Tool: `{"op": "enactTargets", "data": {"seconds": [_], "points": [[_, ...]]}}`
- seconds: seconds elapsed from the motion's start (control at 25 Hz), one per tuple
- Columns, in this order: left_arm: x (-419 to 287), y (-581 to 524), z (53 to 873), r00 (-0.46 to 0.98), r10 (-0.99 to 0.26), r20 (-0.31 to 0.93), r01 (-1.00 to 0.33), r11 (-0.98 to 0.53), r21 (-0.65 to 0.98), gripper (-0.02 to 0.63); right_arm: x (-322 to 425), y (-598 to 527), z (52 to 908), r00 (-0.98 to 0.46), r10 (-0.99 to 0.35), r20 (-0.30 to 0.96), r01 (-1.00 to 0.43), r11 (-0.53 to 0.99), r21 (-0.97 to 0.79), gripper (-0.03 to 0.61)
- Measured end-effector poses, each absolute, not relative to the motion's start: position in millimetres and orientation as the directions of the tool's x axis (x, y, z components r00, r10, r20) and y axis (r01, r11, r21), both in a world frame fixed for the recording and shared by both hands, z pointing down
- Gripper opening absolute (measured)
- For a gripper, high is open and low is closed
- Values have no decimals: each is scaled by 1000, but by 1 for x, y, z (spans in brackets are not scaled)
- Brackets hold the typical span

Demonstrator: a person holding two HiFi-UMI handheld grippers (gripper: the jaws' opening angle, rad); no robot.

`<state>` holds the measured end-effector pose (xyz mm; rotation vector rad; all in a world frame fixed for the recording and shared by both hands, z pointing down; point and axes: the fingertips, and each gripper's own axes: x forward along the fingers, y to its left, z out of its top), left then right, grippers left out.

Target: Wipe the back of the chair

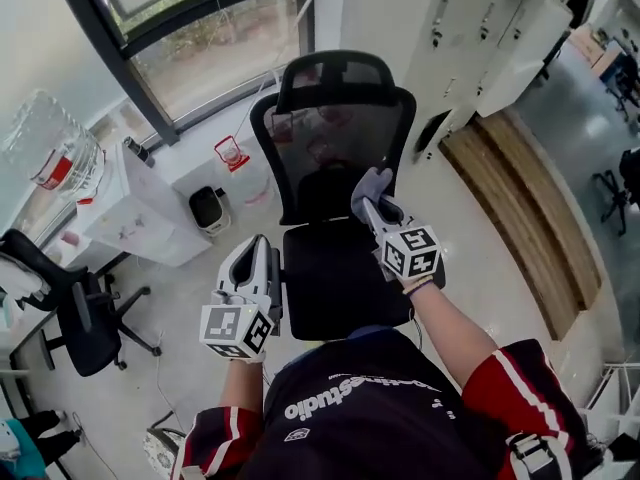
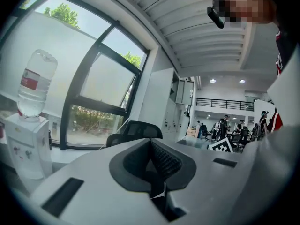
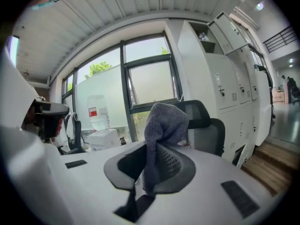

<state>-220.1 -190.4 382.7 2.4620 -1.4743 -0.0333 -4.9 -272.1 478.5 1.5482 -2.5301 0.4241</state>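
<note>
The black mesh office chair (image 1: pixel 340 143) stands in the middle of the floor facing the person, its backrest upright below the headrest (image 1: pixel 338 73). The right gripper (image 1: pixel 375 206) is up in front of the lower part of that backrest, jaws clamped on a grey cloth (image 1: pixel 370 188). The right gripper view shows the cloth (image 3: pixel 161 123) bunched and standing up out of the closed jaws. There the chair looks just beyond the cloth, so I can't call it contact.

The left gripper (image 1: pixel 255 248) hangs low beside the seat's left edge. Its jaws are pressed together with nothing between them, as the left gripper view confirms.

Count: two grippers, one cloth, and two office chairs, the second chair (image 1: pixel 80 313) well off to the left. There is one white water dispenser (image 1: pixel 135 213) by the window (image 1: pixel 200 38), with a single bottle (image 1: pixel 50 148) on top. The bottle has a red label, but its print is too small to read. White lockers (image 1: pixel 480 28) line the wall on the right.

White lettering on the person's dark top (image 1: pixel 365 398) ends in "studio"; the rest I can't make out.
</note>
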Motion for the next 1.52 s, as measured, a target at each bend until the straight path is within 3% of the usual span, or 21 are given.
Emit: {"op": "enactTargets", "data": {"seconds": [0.48,0.84,1.24,1.52], "points": [[-155,-136,359,607,-793,49,-780,-582,231,23,12,-105,378,-463,-877,128,-884,445,-144,61],[-135,-87,341,525,-850,40,-839,-509,195,23,50,-70,356,-539,-836,100,-842,530,-102,61],[-46,-16,329,482,-872,81,-871,-467,152,23,126,-7,339,-621,-781,68,-779,605,-163,61],[-19,19,319,489,-868,82,-871,-481,101,23,129,33,331,-650,-758,53,-754,634,-173,61]]}}
